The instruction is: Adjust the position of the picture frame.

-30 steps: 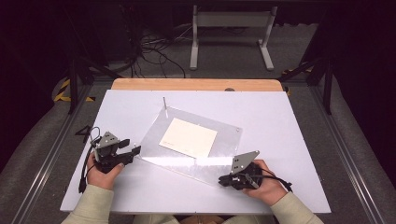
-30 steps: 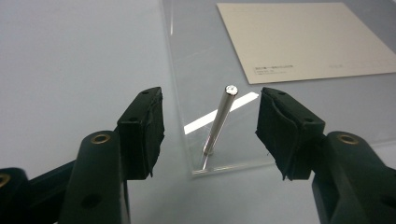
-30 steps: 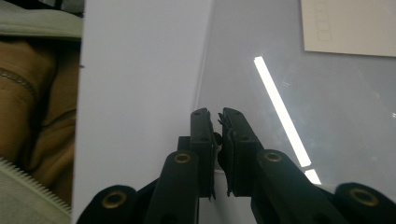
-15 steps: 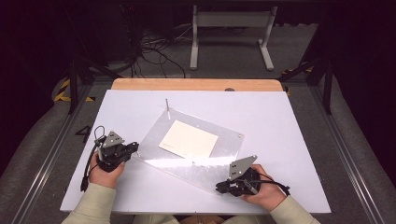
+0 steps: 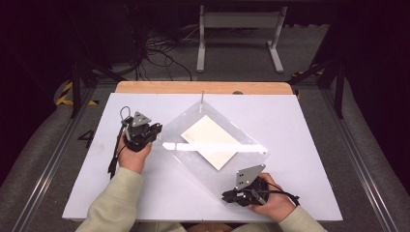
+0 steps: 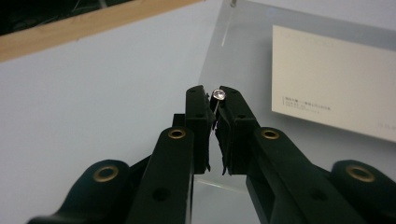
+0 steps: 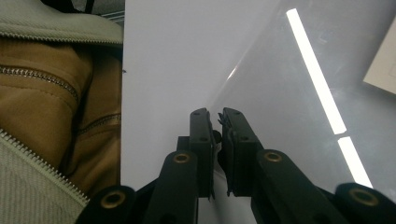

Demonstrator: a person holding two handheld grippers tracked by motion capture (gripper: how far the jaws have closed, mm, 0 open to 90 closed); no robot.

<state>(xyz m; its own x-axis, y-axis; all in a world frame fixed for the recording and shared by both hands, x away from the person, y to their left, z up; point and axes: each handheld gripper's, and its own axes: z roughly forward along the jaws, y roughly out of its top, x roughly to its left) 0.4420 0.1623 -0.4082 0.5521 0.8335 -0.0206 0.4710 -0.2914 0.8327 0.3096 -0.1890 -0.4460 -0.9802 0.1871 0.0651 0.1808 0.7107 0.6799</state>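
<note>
Clear sheet's (image 5: 212,159) gripped corners barely discernible

surface: white table (image 5: 300,125) | on it: clear acrylic sheet (image 5: 193,164), cream card (image 5: 212,141) under it

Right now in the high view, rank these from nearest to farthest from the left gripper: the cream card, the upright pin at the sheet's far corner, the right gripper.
From the left gripper:
1. Cream card, just to its right, under the clear sheet.
2. Upright pin, farther back, toward the wooden edge.
3. Right gripper, across the sheet at the near corner.
</note>
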